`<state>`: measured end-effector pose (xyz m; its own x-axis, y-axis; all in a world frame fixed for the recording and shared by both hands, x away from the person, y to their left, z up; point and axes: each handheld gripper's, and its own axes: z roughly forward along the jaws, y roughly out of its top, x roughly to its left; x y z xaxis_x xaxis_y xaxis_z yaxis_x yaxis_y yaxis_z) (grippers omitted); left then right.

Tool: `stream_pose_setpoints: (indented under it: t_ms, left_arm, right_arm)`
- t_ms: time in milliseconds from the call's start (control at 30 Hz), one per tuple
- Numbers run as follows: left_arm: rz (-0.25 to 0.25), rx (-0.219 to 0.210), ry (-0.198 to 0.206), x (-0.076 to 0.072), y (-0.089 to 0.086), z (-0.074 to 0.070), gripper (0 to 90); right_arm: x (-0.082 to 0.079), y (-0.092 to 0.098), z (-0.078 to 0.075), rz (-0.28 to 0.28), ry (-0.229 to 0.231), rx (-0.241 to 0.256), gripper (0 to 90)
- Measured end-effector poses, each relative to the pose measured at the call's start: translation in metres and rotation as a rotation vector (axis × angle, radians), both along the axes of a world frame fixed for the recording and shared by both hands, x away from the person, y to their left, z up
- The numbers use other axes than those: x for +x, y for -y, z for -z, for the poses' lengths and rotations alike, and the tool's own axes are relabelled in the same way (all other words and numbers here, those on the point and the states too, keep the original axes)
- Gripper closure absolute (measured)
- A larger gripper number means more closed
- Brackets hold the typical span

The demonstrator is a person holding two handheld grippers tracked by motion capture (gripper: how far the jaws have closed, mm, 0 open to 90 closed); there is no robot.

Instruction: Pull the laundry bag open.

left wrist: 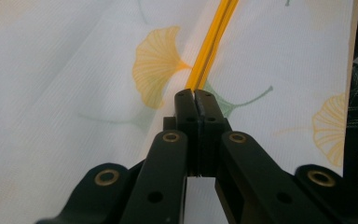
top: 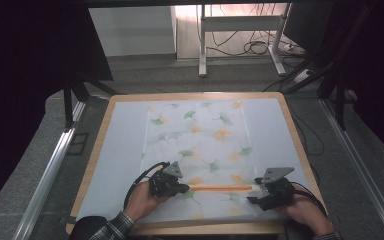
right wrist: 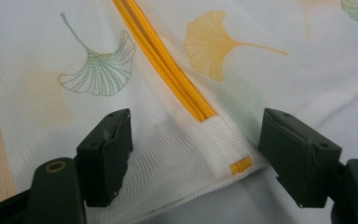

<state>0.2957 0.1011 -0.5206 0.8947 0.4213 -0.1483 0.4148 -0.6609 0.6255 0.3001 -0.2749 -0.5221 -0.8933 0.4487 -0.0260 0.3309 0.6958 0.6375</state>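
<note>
A white mesh bag point(top: 200, 135) printed with green and orange ginkgo leaves lies flat on the table. An orange zipper point(top: 220, 188) runs across its near end. My left gripper point(top: 186, 188) is shut on the zipper's left end. In the left gripper view the jaws point(left wrist: 196, 95) pinch together where the orange zipper point(left wrist: 214, 42) begins. My right gripper point(top: 257, 192) sits at the zipper's right end. It is open point(right wrist: 198, 128), its jaws straddling the bag's corner where the zipper point(right wrist: 168, 70) stops at a white band with an orange tab point(right wrist: 241, 165).
The bag rests on a pale blue mat point(top: 120, 150) over a wood-rimmed table point(top: 300, 145). A person's hands hold both grippers at the near edge. Metal rails point(top: 50, 170) flank the table, and cables point(top: 250, 47) lie on the floor beyond.
</note>
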Motion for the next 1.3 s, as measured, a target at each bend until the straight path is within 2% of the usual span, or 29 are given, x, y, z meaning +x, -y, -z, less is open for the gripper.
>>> stream_pose_setpoints:
  t_ms: [533, 833, 1067, 1300]
  left_arm:
    - [-0.076, -0.01, -0.012, -0.011, -0.039, 0.003, 90.0]
    - [-0.1, 0.0, -0.01, -0.015, -0.048, 0.004, 90.0]
    - [-0.123, -0.006, -0.014, -0.019, -0.064, 0.003, 90.0]
    - [-0.135, 0.009, -0.011, -0.021, -0.071, 0.002, 90.0]
  right_arm:
    - [0.0, 0.0, 0.0, 0.003, 0.0, 0.0, 25.7]
    - [0.0, 0.0, 0.0, 0.004, 0.0, 0.0, 25.7]
    - [0.0, 0.0, 0.0, 0.005, 0.0, 0.0, 25.7]
    - [0.0, -0.001, 0.0, 0.006, 0.0, -0.001, 25.7]
